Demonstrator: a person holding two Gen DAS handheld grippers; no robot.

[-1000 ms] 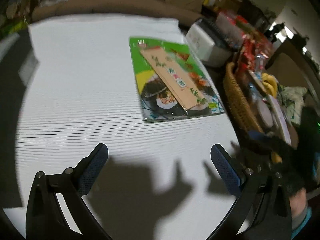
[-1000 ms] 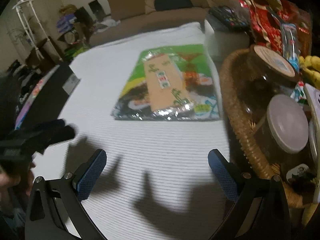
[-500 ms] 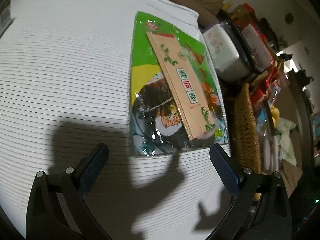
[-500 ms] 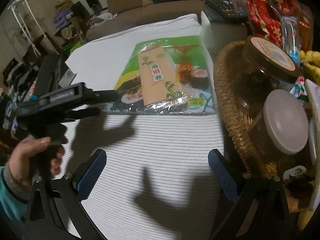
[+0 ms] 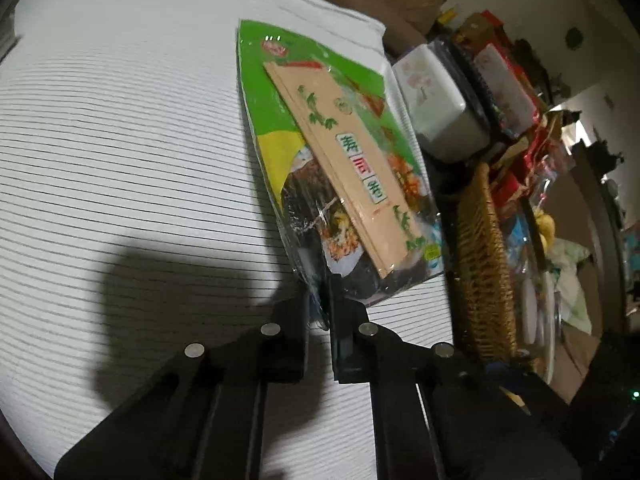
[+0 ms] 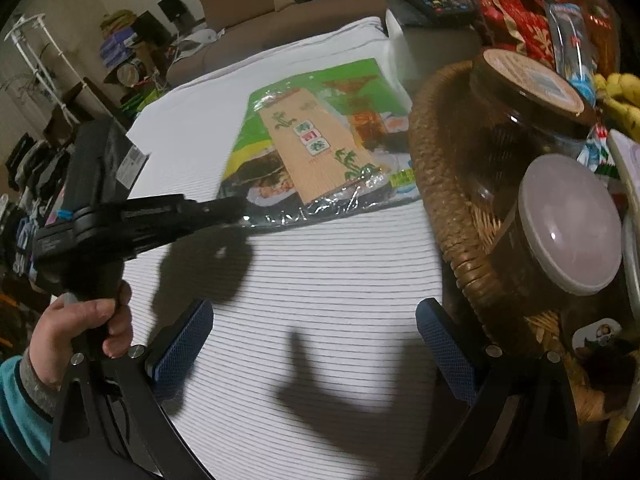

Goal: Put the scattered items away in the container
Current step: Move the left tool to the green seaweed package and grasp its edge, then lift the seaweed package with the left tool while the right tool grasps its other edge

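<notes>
Pinching the near corner of the sushi-mat packet point(image 5: 336, 168), the left tongs point(image 5: 320, 312) have just been closing and now sit clamped on the clear wrapper's edge, with almost no gap between the pads. That corner grip makes sense: the packet is flat and wide, far too broad to span, so a bite on the thin plastic rim is the only real purchase. The rest of the packet lies flat on the white striped surface point(image 5: 120, 160), just left of the wicker basket point(image 5: 480, 264).

Over on the other side, the right tongs point(image 6: 316, 340) hang wide open above bare surface with nothing between the blue pads, seemingly held back so they stay clear of the lift. From that view the person's hand point(image 6: 80, 328) grips the left tool's handle, reaching in low from the left toward the packet's near left corner.

The basket already carries a dark jar point(image 6: 528, 112) and a tub with a pale lid point(image 6: 572, 224), so room looks tight; the packet will likely need tilting to slot in beside them.
</notes>
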